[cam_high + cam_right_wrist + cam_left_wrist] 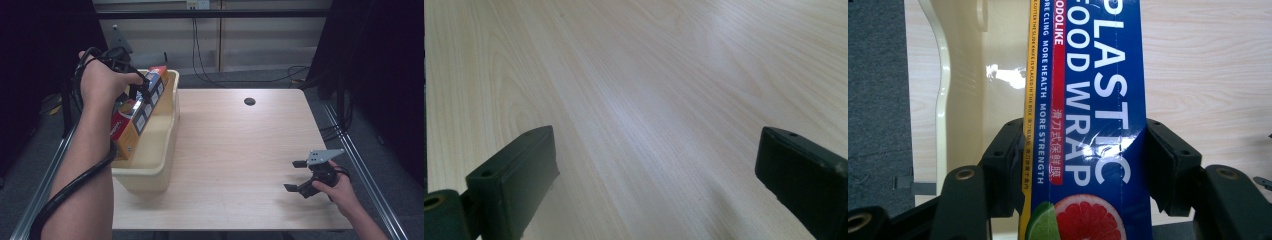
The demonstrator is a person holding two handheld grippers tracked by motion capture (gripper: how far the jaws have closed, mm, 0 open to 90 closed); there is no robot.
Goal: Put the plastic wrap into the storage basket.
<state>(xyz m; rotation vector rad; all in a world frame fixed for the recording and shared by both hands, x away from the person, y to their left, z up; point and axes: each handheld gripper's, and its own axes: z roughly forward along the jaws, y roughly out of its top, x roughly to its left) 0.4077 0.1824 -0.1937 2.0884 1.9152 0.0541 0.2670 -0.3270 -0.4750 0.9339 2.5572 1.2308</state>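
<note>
One box of plastic wrap (1088, 125) is clamped in the left gripper (137, 92), tilted over the tub (167, 145); release remains. Right gripper (300, 176) rests wide, empty.

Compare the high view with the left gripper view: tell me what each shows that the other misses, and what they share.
High view alone: the right gripper, jaws open over the bare table, and the round hole near its far edge.
Left gripper view alone: the print on the box, "PLASTIC FOOD WRAP", with a grapefruit picture.
Both: the left gripper shut on that box, above the cream bin.
</note>
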